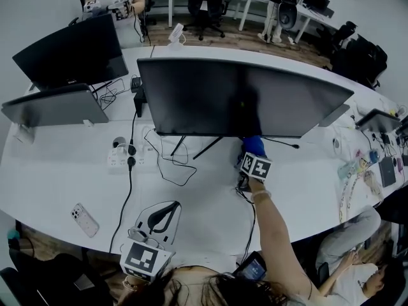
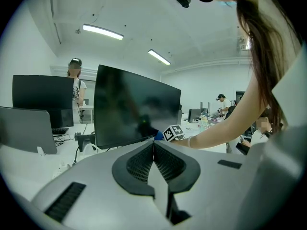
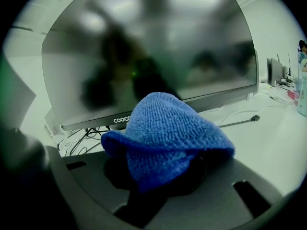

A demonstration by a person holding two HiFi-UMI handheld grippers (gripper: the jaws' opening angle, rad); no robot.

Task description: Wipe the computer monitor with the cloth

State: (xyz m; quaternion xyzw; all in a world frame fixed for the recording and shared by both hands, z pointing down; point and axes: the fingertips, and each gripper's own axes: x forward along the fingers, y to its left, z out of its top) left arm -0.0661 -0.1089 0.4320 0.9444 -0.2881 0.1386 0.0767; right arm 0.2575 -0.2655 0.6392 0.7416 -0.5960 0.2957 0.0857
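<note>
Jaws clamped on a fuzzy blue cloth (image 3: 165, 133), the right gripper (image 3: 158, 176) sits just under the wide black monitor (image 1: 236, 94), left gripper (image 2: 154, 162) closed on nothing; wiping likely starts next, by pressing cloth to screen.

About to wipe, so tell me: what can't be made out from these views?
Whether the cloth touches the monitor: head view looks too steeply down.
Smudges on it: blurred in the right gripper view.
Hold of the right gripper: the cloth covers it in that view.
</note>
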